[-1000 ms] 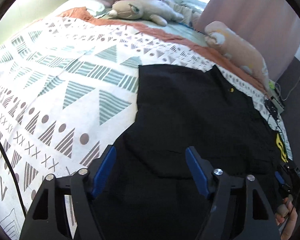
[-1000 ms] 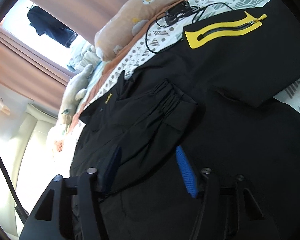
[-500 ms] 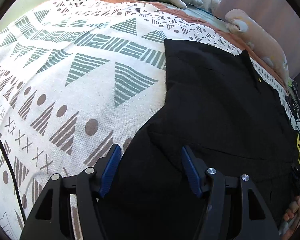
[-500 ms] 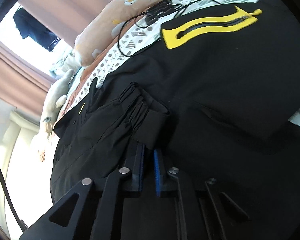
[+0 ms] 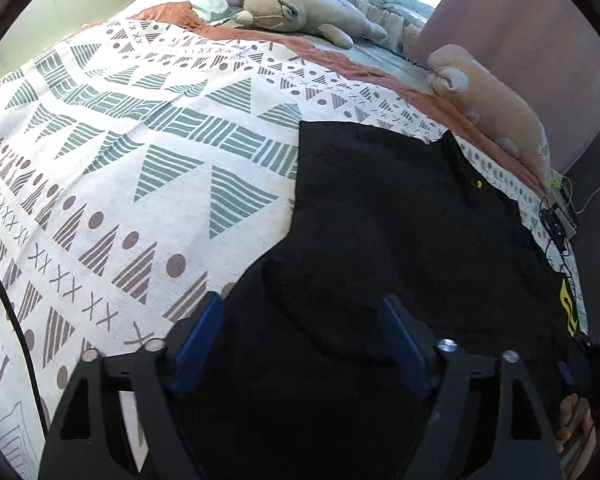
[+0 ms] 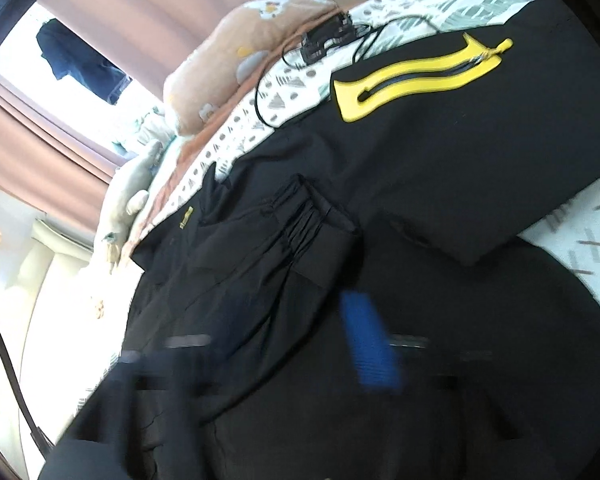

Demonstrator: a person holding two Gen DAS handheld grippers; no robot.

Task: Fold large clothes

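Black garment spread on a patterned bed, both grippers low over it.

The left gripper (image 5: pixel 300 332) has its blue fingers (image 5: pixel 196 340) wide apart above the black garment (image 5: pixel 400 220), which fills the centre and right of the frame on the bedspread (image 5: pixel 120 160). The right gripper (image 6: pixel 300 344) is motion-blurred; its finger spacing cannot be told. A yellow zipper patch (image 6: pixel 416 80) sits upper right.

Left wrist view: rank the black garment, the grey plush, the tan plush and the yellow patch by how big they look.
1. black garment
2. tan plush and grey plush: look alike, and the grey one lies farther off, so unranked
3. yellow patch, only a sliver showing
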